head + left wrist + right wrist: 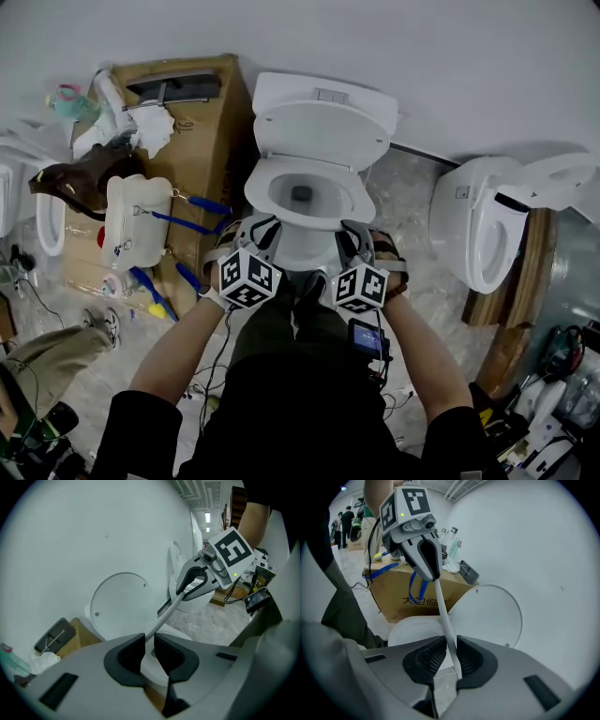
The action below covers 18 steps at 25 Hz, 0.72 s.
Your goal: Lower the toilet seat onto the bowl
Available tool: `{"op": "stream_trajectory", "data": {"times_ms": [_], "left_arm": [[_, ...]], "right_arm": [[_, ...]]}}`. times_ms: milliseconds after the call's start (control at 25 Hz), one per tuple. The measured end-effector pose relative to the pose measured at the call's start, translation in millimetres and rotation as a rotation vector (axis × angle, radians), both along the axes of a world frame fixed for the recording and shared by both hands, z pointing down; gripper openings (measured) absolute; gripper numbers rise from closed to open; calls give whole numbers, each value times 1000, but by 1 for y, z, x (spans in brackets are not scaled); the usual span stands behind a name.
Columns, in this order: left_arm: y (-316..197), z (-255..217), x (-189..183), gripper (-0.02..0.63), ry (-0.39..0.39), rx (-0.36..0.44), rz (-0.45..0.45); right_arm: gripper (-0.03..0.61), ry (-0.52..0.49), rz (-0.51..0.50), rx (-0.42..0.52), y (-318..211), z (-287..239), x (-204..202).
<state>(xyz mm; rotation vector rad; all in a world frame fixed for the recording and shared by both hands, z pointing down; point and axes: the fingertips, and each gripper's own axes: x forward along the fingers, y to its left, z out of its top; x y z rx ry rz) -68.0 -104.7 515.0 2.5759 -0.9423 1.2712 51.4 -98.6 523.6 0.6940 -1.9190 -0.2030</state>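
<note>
A white toilet (281, 246) stands against the wall with its round lid (323, 131) up against the tank. The toilet seat (349, 202) is a white ring over the bowl. My two grippers are at its front, left gripper (251, 232) and right gripper (354, 236). In both gripper views the seat shows edge-on as a thin white strip (164, 612) running from one gripper to the other. My left gripper (149, 649) has its pads closed on one end of it. My right gripper (451, 657) pinches the seat strip (443, 609) too. The lid (123, 605) stands behind.
A cardboard box (202, 141) with a white jug (131, 220), rags and blue-handled tools stands left of the toilet. A second toilet (487, 220) lies on its side at the right. Cables and a small screen (366, 337) hang near my legs. People stand far off (347, 520).
</note>
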Motion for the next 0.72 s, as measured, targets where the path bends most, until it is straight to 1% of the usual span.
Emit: {"op": "stream_trajectory", "data": {"times_ms": [160,320,400,440,480,600,640,720], "left_arm": [[20,13,2,71,-9,-12,-43],[39,27,4,71,-78,4,-60],[50,34,5,71,-88,-8,-81],[56,38,6,71,-71,-30,-105],[62,43,6,71,-39,-62,-144],[76,55,4,72,85,-167,-310],[80,58,3,72,106,-187,-351],[88,61,4,72,107,-196,-380]], "right_arm": [[84,-15,-19,10,21,12,0],[84,-47,-38,25,40,24,0],[84,-53,-54,23,50,31,1],[84,-51,-63,20,56,35,1],[86,-46,-72,17,61,39,1],[84,-29,-89,15,73,50,-1],[84,-26,-91,16,76,53,-1],[84,-24,-92,17,81,58,0]]}}
